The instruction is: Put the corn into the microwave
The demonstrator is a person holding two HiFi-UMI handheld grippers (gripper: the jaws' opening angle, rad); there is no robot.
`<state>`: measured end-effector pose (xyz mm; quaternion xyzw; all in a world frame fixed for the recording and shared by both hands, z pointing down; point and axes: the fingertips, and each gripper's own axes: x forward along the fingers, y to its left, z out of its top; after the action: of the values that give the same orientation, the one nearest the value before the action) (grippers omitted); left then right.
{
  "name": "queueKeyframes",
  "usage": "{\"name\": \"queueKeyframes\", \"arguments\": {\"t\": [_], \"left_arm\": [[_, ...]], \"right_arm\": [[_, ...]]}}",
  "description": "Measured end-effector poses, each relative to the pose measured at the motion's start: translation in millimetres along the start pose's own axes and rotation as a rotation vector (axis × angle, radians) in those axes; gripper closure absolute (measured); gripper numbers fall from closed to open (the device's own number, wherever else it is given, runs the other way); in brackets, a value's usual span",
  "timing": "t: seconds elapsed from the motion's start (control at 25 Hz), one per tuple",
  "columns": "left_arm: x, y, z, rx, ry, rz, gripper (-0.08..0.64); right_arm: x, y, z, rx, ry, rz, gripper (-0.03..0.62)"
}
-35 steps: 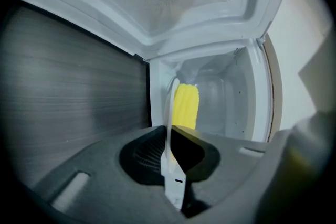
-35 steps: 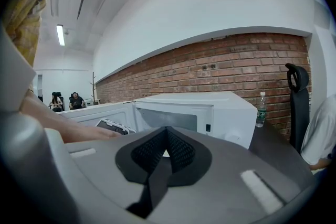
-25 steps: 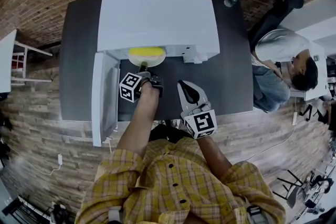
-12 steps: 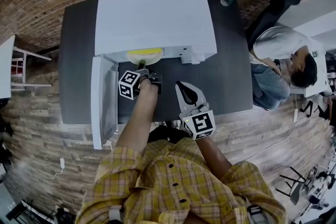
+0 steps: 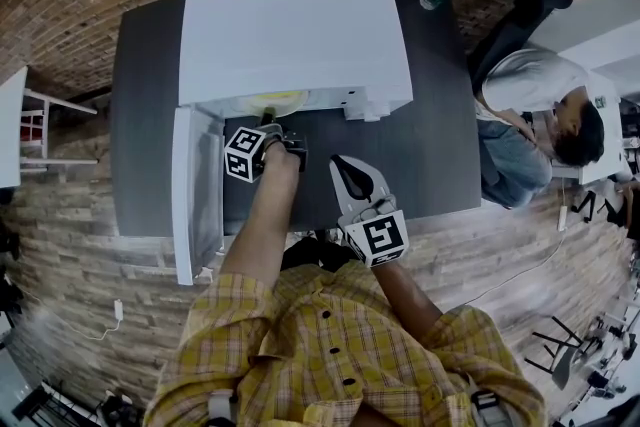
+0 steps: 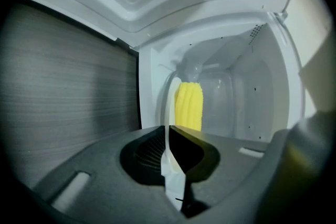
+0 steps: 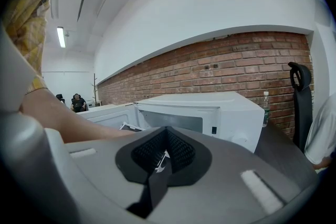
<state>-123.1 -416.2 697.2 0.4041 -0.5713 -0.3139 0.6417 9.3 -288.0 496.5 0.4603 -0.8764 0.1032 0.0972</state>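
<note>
The corn [image 6: 188,106] lay on a white plate [image 6: 170,98] just inside the mouth of the microwave [image 5: 295,35], which stood toward the far edge of the dark surface [image 5: 430,155] with its door [image 5: 190,195] swung open toward the left edge. The left tongs [image 5: 270,127] were clenched on the plate's near rim, which ran as a thin white line between the pads; the jaws had just eased a touch wider, though the rim was not seen free of them. Gripping the rim and not the cob looked deliberate: the plate carried the corn level, so it could not roll off, and the tongs could reach into the cavity without touching the food. The tongs pointed slightly downward into the opening, which suited sliding the plate along the cavity floor. The right tongs [image 5: 350,173] were clenched on nothing, jaws together, and hung over the near edge of the surface just right of the left arm, probably parked clear of the doorway and free to close the door. The plate seemed nearly home, with letting go and drawing back the likely remaining steps.
</note>
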Motion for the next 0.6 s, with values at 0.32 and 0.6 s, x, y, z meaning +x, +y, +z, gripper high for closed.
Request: {"name": "queueKeyframes", "arguments": {"t": [0.32, 0.6], "left_arm": [[6.3, 13.7, -5.0, -0.053, 0.046, 0.022, 0.424], [7.2, 11.2, -7.4, -0.041, 0.067, 0.015, 0.426]], "right_arm": [[-2.0, -4.4, 0.3, 0.008, -0.004, -0.003, 0.588], [-1.1, -8.0, -0.3, 0.010, -0.005, -0.002, 0.588]]}}
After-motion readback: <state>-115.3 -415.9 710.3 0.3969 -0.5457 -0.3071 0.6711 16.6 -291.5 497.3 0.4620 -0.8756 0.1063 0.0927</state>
